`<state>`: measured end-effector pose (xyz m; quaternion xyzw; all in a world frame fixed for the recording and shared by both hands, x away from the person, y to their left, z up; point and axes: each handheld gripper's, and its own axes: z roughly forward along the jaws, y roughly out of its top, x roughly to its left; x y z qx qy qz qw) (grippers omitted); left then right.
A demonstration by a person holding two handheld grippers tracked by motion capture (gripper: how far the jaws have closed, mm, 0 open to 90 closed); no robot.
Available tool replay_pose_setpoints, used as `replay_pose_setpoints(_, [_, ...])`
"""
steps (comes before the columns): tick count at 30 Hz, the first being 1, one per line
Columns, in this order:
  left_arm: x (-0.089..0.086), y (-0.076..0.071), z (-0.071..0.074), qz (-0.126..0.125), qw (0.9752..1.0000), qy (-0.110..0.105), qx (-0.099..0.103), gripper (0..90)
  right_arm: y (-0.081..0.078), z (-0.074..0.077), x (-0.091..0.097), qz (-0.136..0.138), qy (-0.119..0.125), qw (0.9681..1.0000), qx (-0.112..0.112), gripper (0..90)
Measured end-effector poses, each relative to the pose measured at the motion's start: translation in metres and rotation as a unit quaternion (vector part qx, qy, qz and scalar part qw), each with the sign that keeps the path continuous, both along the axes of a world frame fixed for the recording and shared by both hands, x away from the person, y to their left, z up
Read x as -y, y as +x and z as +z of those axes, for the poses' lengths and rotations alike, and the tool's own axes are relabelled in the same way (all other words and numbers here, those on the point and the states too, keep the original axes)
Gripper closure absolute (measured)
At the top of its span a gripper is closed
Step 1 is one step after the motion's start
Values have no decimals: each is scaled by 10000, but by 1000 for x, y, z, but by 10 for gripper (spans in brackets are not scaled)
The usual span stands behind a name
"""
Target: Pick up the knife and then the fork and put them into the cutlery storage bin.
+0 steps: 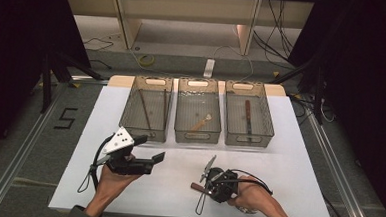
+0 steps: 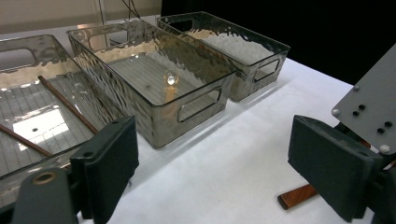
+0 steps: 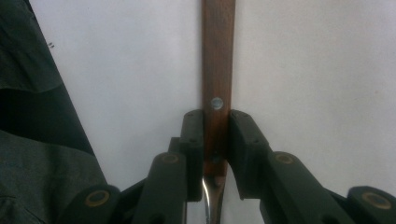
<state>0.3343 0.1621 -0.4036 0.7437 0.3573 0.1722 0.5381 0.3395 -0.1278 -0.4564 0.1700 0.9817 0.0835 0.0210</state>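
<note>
1. Right gripper (image 3: 215,154) clamped on wooden knife handle (image 3: 218,60), low over the white table (image 1: 278,163).
2. Left gripper (image 1: 151,159) held wide, empty, near the bins (image 1: 198,111).
3. Could twist: grip sat near the blade end.

Jaws around wooden handle (image 3: 217,70)

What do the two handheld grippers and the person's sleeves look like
Both grippers, left and right, are black with flat rectangular jaws and brass-coloured pivot pins. The left carries a grey three-cornered plate with dark dots. Black cables loop from each. A dark grey-green sleeve covers the left forearm.
</note>
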Motion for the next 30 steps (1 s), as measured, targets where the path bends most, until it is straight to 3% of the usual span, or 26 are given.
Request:
replay_pose_setpoints(4, [0, 0, 0, -7, 10000, 14, 5, 157, 0, 1, -2, -133, -6, 9999, -67, 768])
replay_pose_setpoints(5, [0, 0, 0, 3, 10000, -3, 2, 157, 1, 0, -1, -3, -21, 10000, -39, 769])
replay_pose_setpoints(12, [0, 0, 0, 1, 10000, -1, 1, 157, 1, 1, -2, -143, -62, 9998, -104, 771])
replay_pose_setpoints(21, [-1, 0, 1, 3, 10000, 6, 19, 157, 2, 3, 0, -114, -14, 9999, -36, 772])
replay_pose_setpoints(23, [-1, 0, 1, 11, 10000, 3, 16, 157, 3, 6, 1, -277, 90, 9996, -70, 772])
replay_pose_setpoints(30, [-1, 0, 1, 10, 10000, 9, 16, 157, 12, 18, 15, -460, 463, 9979, 44, 772])
